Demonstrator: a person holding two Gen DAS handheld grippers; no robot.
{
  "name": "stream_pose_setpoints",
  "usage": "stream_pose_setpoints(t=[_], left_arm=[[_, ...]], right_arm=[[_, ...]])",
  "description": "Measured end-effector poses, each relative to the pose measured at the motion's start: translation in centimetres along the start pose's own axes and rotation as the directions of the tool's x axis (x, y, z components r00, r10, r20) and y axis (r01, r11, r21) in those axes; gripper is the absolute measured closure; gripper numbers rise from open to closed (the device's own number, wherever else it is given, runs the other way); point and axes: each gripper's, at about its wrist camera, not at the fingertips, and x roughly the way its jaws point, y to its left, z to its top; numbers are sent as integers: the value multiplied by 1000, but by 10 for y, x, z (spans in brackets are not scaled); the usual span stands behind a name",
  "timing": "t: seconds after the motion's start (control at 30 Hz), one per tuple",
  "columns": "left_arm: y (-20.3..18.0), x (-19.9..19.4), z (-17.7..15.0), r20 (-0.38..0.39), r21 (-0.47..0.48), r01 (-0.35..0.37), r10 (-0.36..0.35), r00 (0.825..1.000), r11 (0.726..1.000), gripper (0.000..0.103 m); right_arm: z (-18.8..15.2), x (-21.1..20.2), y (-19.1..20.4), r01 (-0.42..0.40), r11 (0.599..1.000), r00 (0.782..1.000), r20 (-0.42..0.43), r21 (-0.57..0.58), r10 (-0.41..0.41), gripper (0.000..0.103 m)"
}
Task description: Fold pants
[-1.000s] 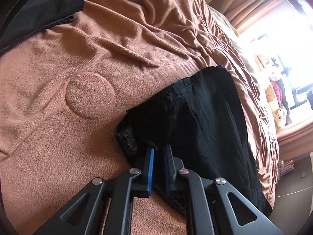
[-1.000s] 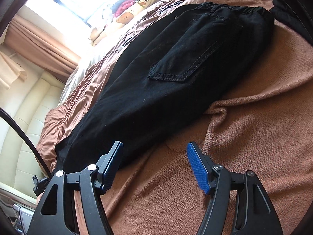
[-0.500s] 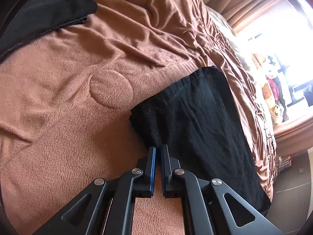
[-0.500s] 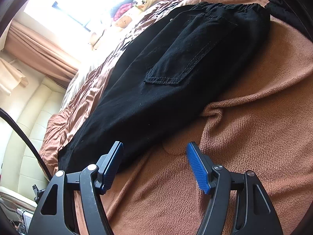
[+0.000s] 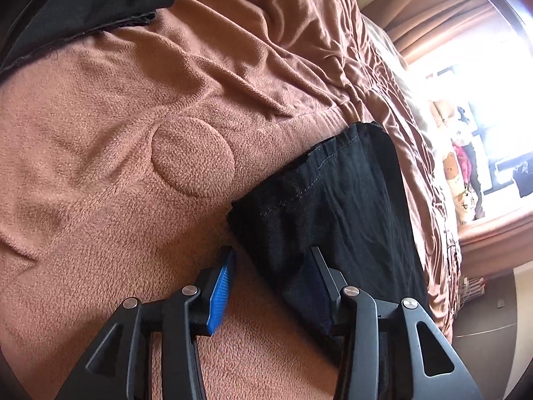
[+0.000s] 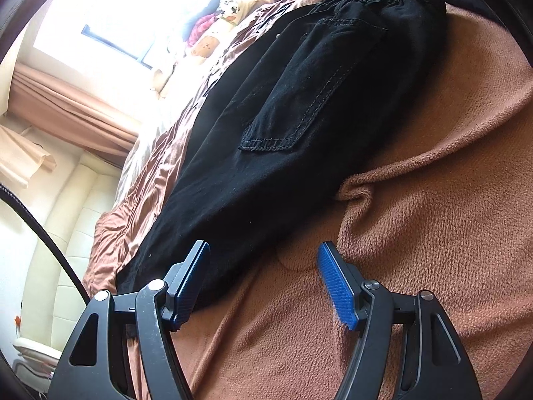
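Black pants (image 6: 299, 100) lie stretched out on the brown fleece blanket (image 6: 433, 233), back pocket up, elastic waistband at the far end. In the left wrist view the leg hem (image 5: 333, 193) rests flat on the blanket. My left gripper (image 5: 271, 260) hangs over the hem's near corner and its jaws are opening. The corner's edge lies between them, and the pads do not press on it. My right gripper (image 6: 263, 253) stands open at the pants' near edge. Its left finger is over the black cloth, its right finger over bare blanket.
Another dark garment (image 5: 83, 3) lies on the blanket at the upper left of the left wrist view. A satin brown bedspread (image 5: 383, 66) runs along the far side, with curtains (image 6: 66, 100), a bright window and soft toys (image 6: 213, 36) beyond. A black cable (image 6: 43, 233) hangs at the left.
My left gripper was shut on the hem's corner and has now opened and let it go. The hem has settled flat on the blanket. The right gripper stays open in place.
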Motion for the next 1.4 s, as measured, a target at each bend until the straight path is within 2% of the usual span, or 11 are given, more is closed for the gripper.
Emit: stream_pose_setpoints(t=[0.27,0.43,0.47,0.53,0.57,0.7,0.93,1.13,1.27,1.4], left_arm=[[4,2,8,49,11,54,-55,997,998,57],[2,0,-1,55,39,60,-62,997,997,59],[1,1,0,55,45,50,-52,997,998,62],[1,2,3,55,44,34,-36,998,998,80],[1,3,5,53,48,30,-33,998,998,85],[-6,3,7,67,74,2,-7,998,997,93],[-8,-1,11,76,62,-2,-3,997,998,94],[-9,-2,12,74,64,-6,2,997,998,94],[-13,-1,13,81,74,-16,10,997,997,94],[-17,-7,16,87,80,-6,-1,996,997,95]], right_arm=[[2,-3,-18,-37,997,999,25,70,36,37],[1,-13,-34,-42,990,996,89,134,31,37],[1,-15,-36,-43,988,994,101,147,28,37],[2,-16,-41,-46,985,992,123,166,26,37],[4,-16,-43,-46,984,991,128,172,24,37],[7,-11,-44,-37,986,989,144,165,13,37],[23,-20,-57,-22,972,976,214,235,-30,41],[44,-36,-82,4,962,964,253,272,-76,56],[59,-38,-90,26,961,961,256,275,-100,56],[64,-35,-87,16,963,966,246,269,-85,58]])
